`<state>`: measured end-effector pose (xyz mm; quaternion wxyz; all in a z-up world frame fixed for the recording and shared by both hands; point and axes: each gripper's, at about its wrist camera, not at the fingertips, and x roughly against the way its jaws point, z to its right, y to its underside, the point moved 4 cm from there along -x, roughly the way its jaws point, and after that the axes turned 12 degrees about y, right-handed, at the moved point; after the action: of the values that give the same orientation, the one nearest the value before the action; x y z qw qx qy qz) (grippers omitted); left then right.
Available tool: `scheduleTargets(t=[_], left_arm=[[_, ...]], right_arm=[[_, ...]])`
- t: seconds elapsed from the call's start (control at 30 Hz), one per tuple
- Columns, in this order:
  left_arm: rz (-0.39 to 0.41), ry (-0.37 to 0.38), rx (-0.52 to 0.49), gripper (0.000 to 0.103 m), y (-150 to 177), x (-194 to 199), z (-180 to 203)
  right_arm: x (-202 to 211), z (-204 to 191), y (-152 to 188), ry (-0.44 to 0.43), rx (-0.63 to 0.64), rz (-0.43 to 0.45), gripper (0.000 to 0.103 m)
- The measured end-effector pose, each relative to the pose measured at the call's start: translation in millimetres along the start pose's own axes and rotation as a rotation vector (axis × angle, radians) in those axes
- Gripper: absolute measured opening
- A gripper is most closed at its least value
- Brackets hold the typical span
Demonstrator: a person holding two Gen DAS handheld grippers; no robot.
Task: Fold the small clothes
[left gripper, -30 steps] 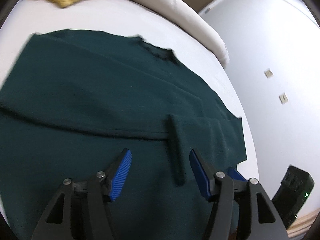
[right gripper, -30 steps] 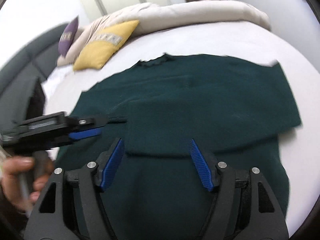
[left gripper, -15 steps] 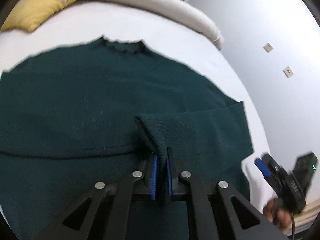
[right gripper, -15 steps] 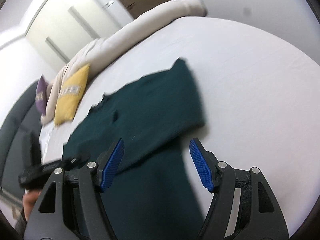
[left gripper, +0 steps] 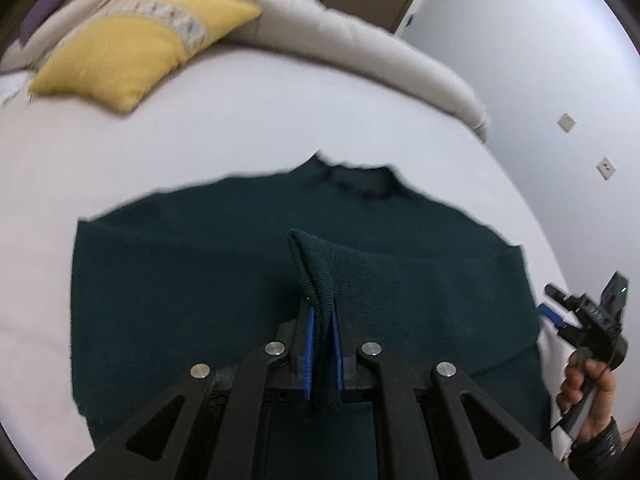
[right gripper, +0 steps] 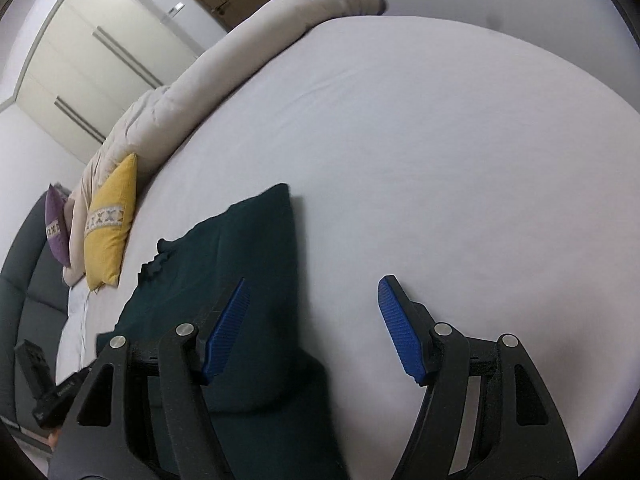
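Two views cover the scene. Left wrist view: the left gripper (left gripper: 322,354) is clamped tight on a raised fold of the dark green sweater (left gripper: 192,292), cloth pinched between its blue pads (left gripper: 308,350). The sweater lies spread on the white bed (left gripper: 260,120), collar toward the yellow pillow (left gripper: 120,50). At the right edge, a hand (left gripper: 588,388) holds the other tool.

Right wrist view: the right gripper (right gripper: 314,328) stands apart with nothing gripped. Its left pad is over the sweater (right gripper: 248,248) edge; the right pad is over bare sheet (right gripper: 440,160).
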<state>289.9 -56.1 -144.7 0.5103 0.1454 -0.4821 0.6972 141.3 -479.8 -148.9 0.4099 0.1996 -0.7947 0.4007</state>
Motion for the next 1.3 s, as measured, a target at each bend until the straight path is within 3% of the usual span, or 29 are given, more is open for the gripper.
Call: scheduleTargets(t=[0.2,0.23,0.33,0.37,0.5,0.6,0.73,0.9,1.03,1.07,1.17,1.23,1.3], left_arm=[[-0.016,0.010,0.034,0.009,18,-19,-20],[-0.013,0.013,0.033,0.009,18,-18,-20],[-0.010,0.020,0.023,0.009,18,-15,-21],[-0.005,0.024,0.024,0.009,19,-12,-20],[0.033,0.024,0.020,0.009,18,-1,-19],[0.004,0.020,0.046,0.009,20,-15,-28],[0.022,0.100,0.113,0.009,23,-14,-40],[0.026,0.076,0.085,0.009,27,-14,-34],[0.026,0.080,0.088,0.009,29,-16,-35],[0.023,0.079,0.088,0.009,28,-15,-35],[0.030,0.058,0.078,0.010,29,-3,-31],[0.041,0.036,0.070,0.010,29,-1,-27],[0.035,0.014,0.054,0.011,30,-7,-26]], right_arm=[[-33,-33,-7,0.072,0.102,-0.035,0.058],[-36,-35,-8,0.086,0.112,-0.035,0.050],[-43,-45,-11,0.112,0.131,-0.055,0.008],[-41,-45,-12,0.114,0.126,-0.054,0.007],[-26,-50,-12,0.110,0.119,-0.006,0.006],[-39,-46,-8,0.144,0.124,-0.026,0.005],[-44,-40,-7,0.131,0.103,-0.020,0.005],[-30,-46,-6,0.137,0.116,0.011,0.005],[-41,-39,-4,0.136,0.145,-0.016,0.006],[-39,-40,-5,0.134,0.141,-0.016,0.010],[-16,-44,-5,0.202,0.140,0.006,0.018],[11,-57,3,0.174,0.170,0.073,0.018],[26,-67,16,0.135,0.204,0.084,0.018]])
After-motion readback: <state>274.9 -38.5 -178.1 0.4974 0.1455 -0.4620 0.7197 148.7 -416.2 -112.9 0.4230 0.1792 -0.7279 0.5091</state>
